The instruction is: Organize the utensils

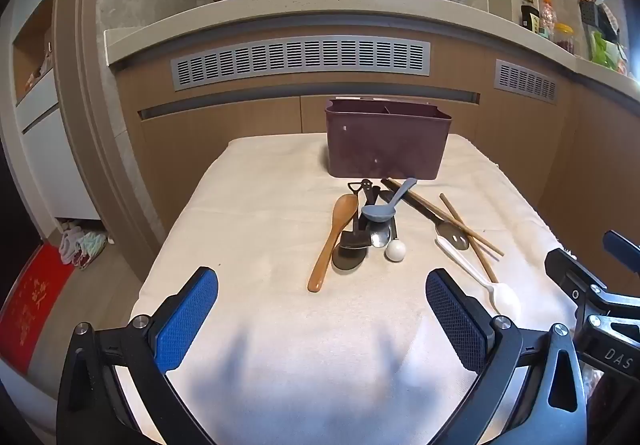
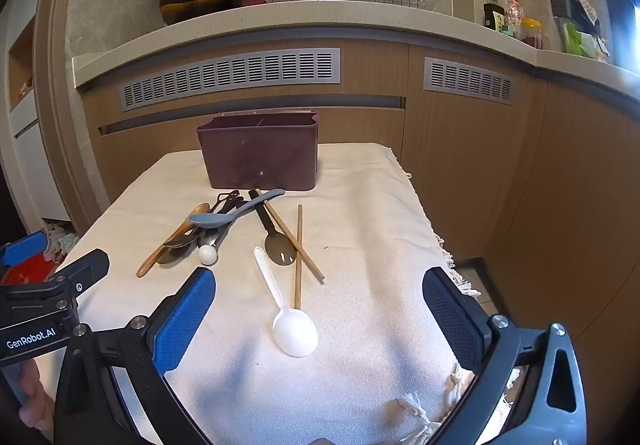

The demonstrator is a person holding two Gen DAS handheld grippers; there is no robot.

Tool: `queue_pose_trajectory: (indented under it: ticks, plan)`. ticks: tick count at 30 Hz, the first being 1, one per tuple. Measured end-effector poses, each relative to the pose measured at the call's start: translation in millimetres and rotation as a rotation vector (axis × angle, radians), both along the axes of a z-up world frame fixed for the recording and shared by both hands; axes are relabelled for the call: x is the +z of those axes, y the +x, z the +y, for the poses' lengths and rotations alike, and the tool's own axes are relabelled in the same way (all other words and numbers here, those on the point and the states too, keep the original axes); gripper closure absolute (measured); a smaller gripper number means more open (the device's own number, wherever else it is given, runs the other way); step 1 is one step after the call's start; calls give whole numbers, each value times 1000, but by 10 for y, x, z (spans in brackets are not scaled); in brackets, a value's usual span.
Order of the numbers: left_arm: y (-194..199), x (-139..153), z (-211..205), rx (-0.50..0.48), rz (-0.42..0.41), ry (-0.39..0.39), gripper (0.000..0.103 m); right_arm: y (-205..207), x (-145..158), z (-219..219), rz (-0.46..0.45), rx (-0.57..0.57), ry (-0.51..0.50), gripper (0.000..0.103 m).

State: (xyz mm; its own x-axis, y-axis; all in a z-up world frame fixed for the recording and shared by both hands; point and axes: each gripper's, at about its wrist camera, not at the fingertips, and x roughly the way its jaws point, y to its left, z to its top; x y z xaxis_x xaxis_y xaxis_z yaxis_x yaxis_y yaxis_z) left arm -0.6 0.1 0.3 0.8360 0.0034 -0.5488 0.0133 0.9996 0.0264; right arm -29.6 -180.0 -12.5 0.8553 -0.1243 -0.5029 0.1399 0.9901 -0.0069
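While utensils lie outside, divided purple caddy shows no visible contents.

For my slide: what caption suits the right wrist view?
Open right hand-held gripper above white spoon, purple caddy behind.

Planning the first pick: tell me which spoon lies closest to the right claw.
The white plastic spoon, lying alone on the cloth with its bowl toward the open right claw. The grey spoon and wooden spoon sit farther back in the pile.
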Motion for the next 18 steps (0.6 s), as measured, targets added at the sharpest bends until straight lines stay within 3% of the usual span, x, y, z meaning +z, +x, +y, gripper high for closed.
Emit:
queue_pose_trajectory:
  ticks: [18]
  plan:
    - [-28,70,1,-20,-9,-10,0,-27,41,-10,-15,4,-2,0]
